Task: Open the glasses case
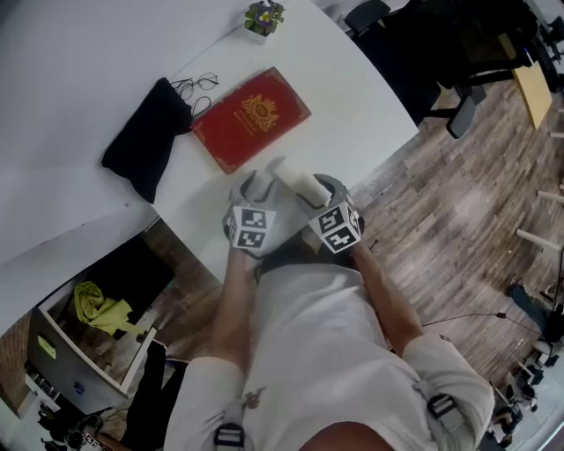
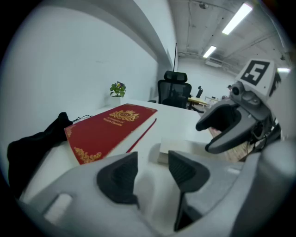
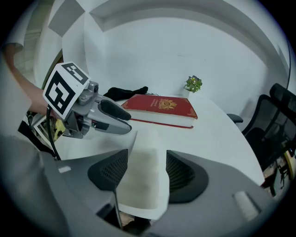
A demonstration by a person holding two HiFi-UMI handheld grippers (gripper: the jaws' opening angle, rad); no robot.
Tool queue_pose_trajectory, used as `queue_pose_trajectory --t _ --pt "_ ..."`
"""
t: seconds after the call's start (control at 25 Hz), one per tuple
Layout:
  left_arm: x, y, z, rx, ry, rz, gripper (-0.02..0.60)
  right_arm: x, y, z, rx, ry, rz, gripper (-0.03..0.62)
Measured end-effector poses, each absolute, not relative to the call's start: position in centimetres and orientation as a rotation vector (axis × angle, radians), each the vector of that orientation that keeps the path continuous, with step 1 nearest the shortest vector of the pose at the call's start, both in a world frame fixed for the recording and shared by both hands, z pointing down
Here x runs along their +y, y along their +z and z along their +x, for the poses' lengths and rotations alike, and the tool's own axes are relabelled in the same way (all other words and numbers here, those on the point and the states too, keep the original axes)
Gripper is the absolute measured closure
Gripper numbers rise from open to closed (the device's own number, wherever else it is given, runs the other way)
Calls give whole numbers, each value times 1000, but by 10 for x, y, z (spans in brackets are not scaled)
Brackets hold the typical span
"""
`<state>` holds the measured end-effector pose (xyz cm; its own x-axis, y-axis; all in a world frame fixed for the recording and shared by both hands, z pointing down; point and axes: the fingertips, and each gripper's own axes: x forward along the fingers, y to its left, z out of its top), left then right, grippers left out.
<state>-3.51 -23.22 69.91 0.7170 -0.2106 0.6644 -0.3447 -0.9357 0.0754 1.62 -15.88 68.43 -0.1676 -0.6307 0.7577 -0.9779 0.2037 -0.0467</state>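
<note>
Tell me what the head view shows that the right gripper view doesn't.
Only the head view: the marker cube on the right gripper, and the eyeglasses by the black cloth, which the gripper view leaves too small to make out. Only the right gripper view: that gripper's pads pressing both sides of the white glasses case. Both: the case, the red book, the cloth, the potted plant, the white table and the left gripper.
</note>
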Motion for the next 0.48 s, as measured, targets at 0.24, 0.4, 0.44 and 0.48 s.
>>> queue_pose_trajectory --t 0.24,0.4,0.44,0.48 --pt "-233 705 -32 -449 1010 2732 374 -157 694 14 -1866 752 1471 338" --pt "-233 709 -31 -446 1016 2727 374 -156 699 12 -1862 755 1452 336" --pt "-232 712 -31 -445 1022 2723 374 -156 700 12 -1861 755 1449 328" --pt "-232 713 -31 -445 1026 2721 374 -156 701 12 -1858 754 1448 321"
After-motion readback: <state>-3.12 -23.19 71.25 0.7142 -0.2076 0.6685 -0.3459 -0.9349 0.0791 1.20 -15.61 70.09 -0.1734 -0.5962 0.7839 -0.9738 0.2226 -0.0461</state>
